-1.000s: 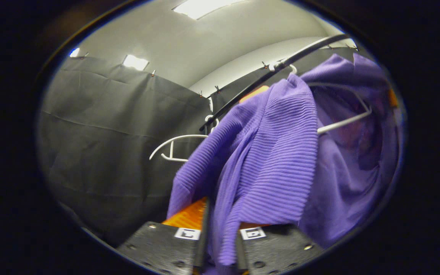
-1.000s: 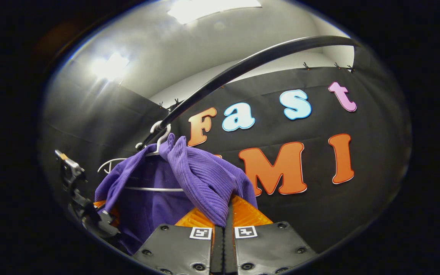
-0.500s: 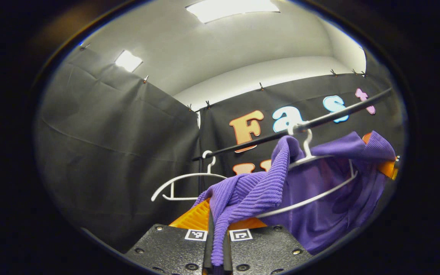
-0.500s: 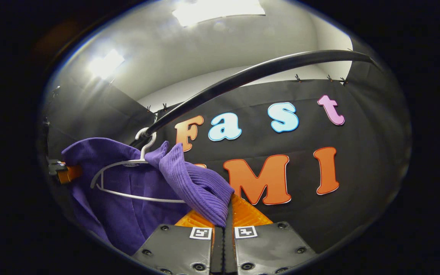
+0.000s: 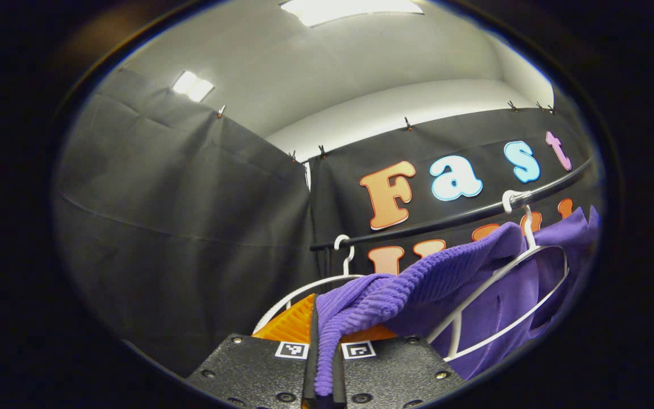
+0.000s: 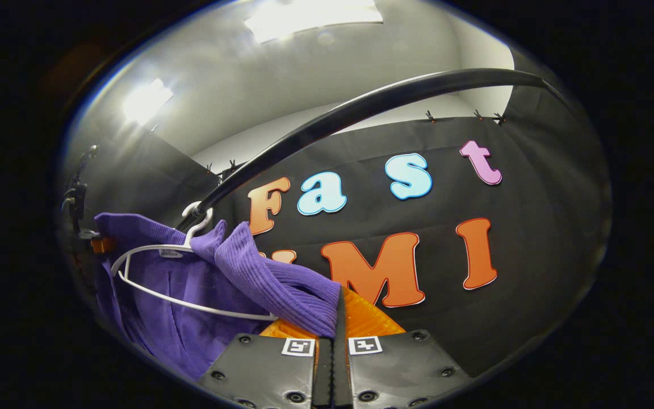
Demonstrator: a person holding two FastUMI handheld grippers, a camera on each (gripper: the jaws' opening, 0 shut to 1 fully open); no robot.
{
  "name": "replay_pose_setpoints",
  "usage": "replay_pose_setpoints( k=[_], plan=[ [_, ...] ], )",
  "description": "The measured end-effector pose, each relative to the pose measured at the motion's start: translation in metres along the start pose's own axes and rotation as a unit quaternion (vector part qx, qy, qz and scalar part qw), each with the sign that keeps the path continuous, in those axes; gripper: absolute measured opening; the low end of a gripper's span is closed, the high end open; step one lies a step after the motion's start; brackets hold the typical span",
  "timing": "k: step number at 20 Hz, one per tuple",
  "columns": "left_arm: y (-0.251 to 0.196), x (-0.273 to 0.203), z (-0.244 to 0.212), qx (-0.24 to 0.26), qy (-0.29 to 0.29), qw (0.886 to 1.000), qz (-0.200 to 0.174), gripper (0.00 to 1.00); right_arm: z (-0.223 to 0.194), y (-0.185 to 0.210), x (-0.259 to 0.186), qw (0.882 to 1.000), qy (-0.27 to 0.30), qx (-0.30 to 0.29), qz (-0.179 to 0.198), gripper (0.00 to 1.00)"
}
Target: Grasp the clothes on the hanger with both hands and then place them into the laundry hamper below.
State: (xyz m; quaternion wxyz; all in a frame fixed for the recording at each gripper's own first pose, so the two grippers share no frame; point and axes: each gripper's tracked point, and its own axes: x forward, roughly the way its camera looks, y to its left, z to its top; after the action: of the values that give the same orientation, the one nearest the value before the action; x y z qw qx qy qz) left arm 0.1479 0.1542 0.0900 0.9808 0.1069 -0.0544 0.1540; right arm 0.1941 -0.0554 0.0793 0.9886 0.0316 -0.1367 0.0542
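Note:
A purple ribbed garment (image 5: 418, 284) hangs off a white hanger (image 5: 508, 267) on the black rail (image 5: 452, 218). In the left gripper view my left gripper (image 5: 323, 346) is shut on one edge of the garment, which stretches taut up to the right. In the right gripper view my right gripper (image 6: 334, 335) is shut on the other edge of the same purple garment (image 6: 259, 278), which drapes left over the white hanger (image 6: 162, 278) under the rail (image 6: 361, 108). The left gripper (image 6: 86, 238) shows at the far left edge behind the cloth.
A second, bare white hanger (image 5: 315, 284) hangs on the rail left of the garment in the left gripper view. Black cloth walls close the booth behind and to the left. Ceiling lights (image 5: 355, 5) shine above.
Both grippers have pulled outward and away from the rail with the garment held. The cloth has spread and stretched across the hanger, which has tilted and shifted sideways in both views.

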Motion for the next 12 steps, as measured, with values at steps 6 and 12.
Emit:
replay_pose_setpoints(
  k=[6,12],
  plan=[
    [-0.022,0.002,-0.12,-0.049,0.108,0.992,-0.041,0.08,0.005,0.004,0.007,1.0,-0.002,-0.016,-0.002,0.09],
    [-0.059,-0.012,-0.193,-0.063,0.166,0.982,-0.067,0.08,-0.002,0.0,0.029,0.999,0.009,-0.045,-0.023,0.08]
  ],
)
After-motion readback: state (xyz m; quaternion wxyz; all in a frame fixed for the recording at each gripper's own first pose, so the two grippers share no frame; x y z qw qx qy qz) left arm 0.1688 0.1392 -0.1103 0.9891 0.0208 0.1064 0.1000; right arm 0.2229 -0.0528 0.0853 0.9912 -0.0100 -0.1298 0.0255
